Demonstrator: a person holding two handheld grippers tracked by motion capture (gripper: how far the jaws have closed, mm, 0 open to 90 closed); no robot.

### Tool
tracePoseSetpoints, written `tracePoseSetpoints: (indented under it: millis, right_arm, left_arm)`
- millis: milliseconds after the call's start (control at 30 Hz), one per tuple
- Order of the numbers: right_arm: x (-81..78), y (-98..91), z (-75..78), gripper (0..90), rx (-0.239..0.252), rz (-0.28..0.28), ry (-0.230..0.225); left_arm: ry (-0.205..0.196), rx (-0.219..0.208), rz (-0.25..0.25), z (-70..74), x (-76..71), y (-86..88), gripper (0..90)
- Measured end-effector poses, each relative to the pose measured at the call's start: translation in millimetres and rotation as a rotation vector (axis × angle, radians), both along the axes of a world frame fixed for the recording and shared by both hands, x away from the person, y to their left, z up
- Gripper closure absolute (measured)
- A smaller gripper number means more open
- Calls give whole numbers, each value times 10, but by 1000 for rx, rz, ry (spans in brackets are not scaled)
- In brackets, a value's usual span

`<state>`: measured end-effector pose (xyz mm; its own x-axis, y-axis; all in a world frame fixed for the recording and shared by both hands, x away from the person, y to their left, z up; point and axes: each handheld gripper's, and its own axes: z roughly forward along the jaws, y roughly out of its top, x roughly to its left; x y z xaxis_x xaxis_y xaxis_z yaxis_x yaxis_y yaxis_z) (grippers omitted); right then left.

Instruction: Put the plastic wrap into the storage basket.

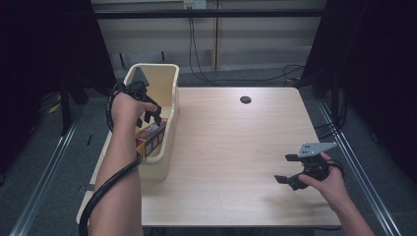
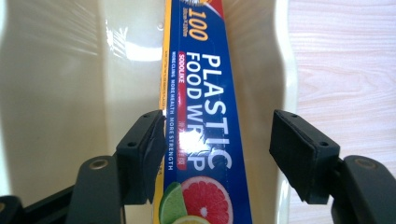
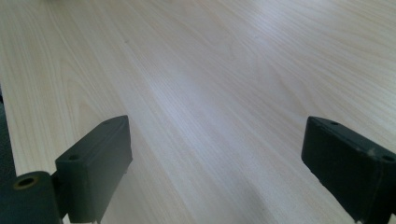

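Observation:
A long blue box of plastic food wrap (image 2: 205,93) lies inside the cream plastic bin (image 1: 168,147) at the table's left edge. My left gripper (image 1: 150,115) reaches down into the bin over the box (image 1: 151,133). In the left gripper view the box runs between the jaws of the left gripper (image 2: 217,144). The left pad sits against the box's edge and the right pad stands clear of it, so the gripper is open. My right gripper (image 1: 287,169) hovers open over the bare table near its front right corner, and nothing lies between the jaws of this gripper (image 3: 219,163).
The bin's walls (image 2: 70,93) rise on both sides of the box. A round dark hole (image 1: 245,100) marks the light wood tabletop (image 3: 210,70) at the back. Cables run along the floor behind the table, and dark curtains hang on both sides.

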<state>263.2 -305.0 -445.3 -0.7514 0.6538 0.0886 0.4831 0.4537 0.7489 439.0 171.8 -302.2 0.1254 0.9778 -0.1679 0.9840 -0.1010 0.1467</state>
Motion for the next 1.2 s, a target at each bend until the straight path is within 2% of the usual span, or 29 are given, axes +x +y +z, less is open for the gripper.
tracePoseSetpoints:
  millis: [200,367,467,800,1000,1033,1200]
  right_arm:
    - [1,-12,7,84,3,-5,-1]
    - [-6,-11,13,85,2,-6,-1]
    - [-5,-13,18,85,0,-6,-5]
    - [-14,-19,31,85,3,-4,-3]
    - [-19,-24,33,85,3,-6,-9]
    - [-21,-24,37,85,3,-6,-10]
    - [-33,-29,55,85,9,-12,-14]
  left_arm:
    - [-29,-20,-9,158,-4,-46,321]
    - [-71,-49,-40,251,-20,-133,310]
    - [-82,-60,-65,291,-26,-192,299]
    - [-106,-94,-103,314,-48,-352,270]
    - [-135,-124,-142,313,-70,-452,259]
    - [-125,-132,-139,308,-72,-471,257]
    - [-127,-138,-169,258,-85,-588,241]
